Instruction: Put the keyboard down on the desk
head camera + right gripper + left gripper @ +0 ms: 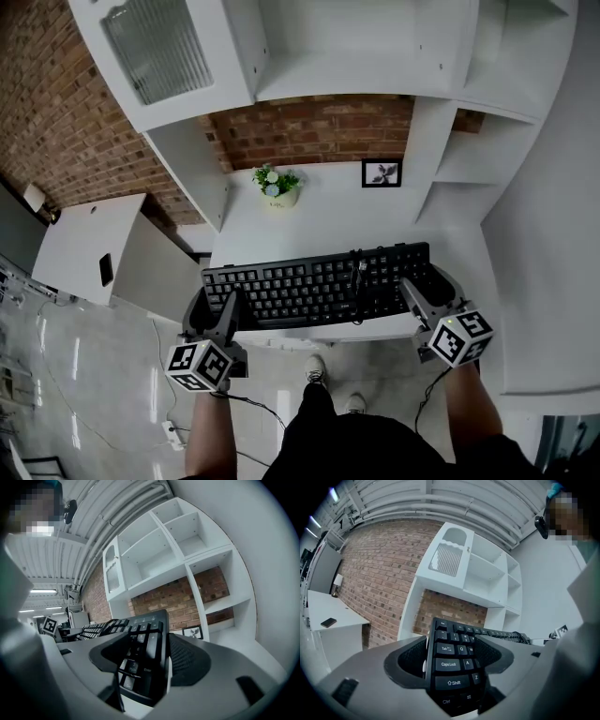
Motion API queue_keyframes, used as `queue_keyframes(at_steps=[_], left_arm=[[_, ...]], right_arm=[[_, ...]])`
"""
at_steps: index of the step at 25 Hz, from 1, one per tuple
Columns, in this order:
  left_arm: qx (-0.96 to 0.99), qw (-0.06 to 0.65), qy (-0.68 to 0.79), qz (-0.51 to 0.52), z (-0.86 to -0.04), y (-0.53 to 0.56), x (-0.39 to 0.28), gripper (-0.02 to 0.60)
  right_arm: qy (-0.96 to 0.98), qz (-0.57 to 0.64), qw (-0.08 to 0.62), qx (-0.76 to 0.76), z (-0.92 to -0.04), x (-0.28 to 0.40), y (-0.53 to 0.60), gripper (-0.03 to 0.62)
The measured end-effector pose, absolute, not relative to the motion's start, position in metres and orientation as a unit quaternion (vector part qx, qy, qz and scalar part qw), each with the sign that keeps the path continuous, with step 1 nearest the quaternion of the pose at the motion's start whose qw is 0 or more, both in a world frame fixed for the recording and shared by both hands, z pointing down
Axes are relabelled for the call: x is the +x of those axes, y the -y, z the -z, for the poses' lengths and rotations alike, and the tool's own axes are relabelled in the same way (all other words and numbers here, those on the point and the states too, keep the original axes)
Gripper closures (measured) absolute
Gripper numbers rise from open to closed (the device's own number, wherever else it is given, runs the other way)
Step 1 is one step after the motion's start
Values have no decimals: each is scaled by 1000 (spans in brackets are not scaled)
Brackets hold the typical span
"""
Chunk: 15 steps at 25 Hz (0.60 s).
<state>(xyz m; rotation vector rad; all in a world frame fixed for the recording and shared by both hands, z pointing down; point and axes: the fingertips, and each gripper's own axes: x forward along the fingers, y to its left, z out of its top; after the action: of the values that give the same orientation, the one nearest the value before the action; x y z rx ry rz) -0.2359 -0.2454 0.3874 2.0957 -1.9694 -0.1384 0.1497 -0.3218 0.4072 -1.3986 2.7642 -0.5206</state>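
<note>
A black keyboard point(314, 286) lies lengthwise over the front part of the white desk point(319, 220), held at both ends. My left gripper point(223, 319) is shut on its left end, and the Tab, Caps Lock and Shift keys point(451, 663) show between the jaws of the left gripper point(451, 649). My right gripper point(424, 298) is shut on the right end, with the number pad point(143, 654) between the jaws of the right gripper point(146, 645). A black cable point(358, 281) is draped across the keys. I cannot tell whether the keyboard touches the desk.
At the back of the desk stand a small potted plant point(277, 185) and a framed picture point(382, 172). White shelving point(450, 141) rises behind and to the right, in front of a brick wall. A second white table point(80, 246) with a phone stands to the left.
</note>
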Motion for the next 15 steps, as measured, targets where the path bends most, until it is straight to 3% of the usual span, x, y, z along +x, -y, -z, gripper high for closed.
queue_keyframes(at_steps=[15], left_arm=[[725,193,661,25,-479,358,-297,245]], right_arm=[[-860,200,-38,-468,-484,91,416,313]])
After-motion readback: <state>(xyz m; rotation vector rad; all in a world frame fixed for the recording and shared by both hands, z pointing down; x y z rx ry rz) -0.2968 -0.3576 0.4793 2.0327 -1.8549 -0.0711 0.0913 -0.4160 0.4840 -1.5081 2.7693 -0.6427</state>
